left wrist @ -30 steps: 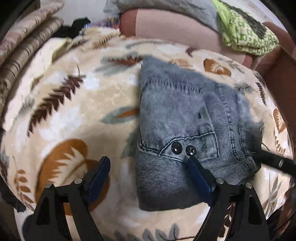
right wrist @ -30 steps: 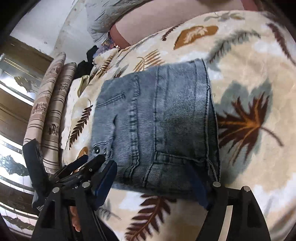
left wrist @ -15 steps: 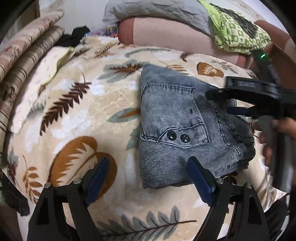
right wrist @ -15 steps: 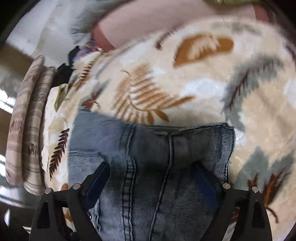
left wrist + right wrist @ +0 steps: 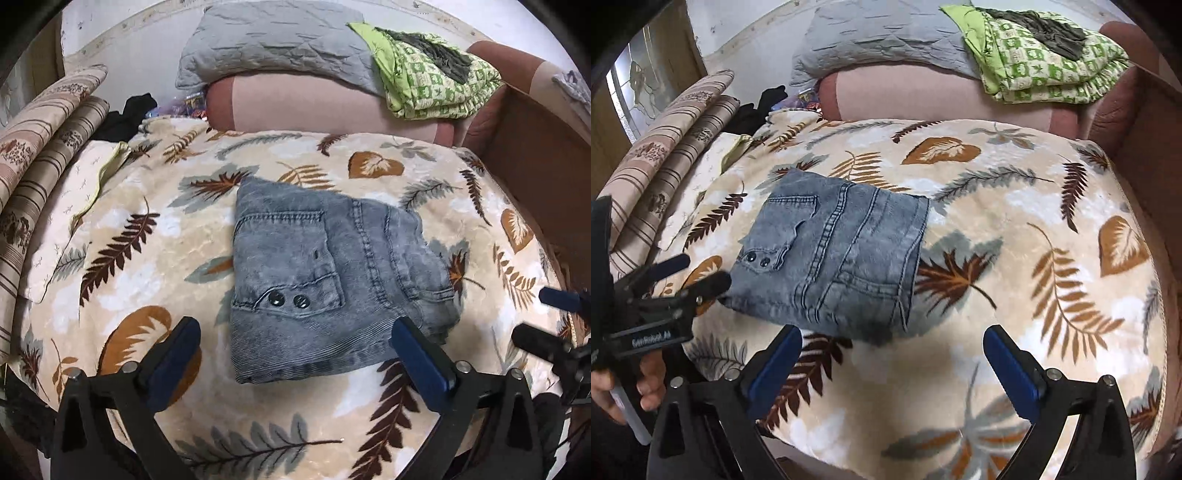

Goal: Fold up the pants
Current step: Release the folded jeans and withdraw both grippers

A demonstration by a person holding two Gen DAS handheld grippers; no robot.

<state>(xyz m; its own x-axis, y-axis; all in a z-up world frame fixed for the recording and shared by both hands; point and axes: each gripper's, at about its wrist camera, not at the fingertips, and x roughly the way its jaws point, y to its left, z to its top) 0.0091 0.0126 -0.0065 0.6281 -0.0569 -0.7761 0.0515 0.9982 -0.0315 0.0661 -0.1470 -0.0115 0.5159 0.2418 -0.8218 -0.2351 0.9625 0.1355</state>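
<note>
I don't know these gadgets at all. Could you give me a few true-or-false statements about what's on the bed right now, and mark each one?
1. The jeans lie folded in a compact bundle on the leaf-patterned blanket. True.
2. The left gripper is clamped on the jeans. False: its jaws are open and hold nothing.
3. Two dark buttons show on the jeans. True.
4. The right gripper holds the green checked cloth. False: it is open, and the cloth lies on the sofa behind.

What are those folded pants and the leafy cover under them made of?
The folded pants look like washed grey-blue denim: faded patches, doubled seam stitching and two dark, shiny buttons, probably metal. The leaf-print blanket looks like plush fleece, with a soft, faintly embossed sheen; the exact fibre cannot be told.
</note>
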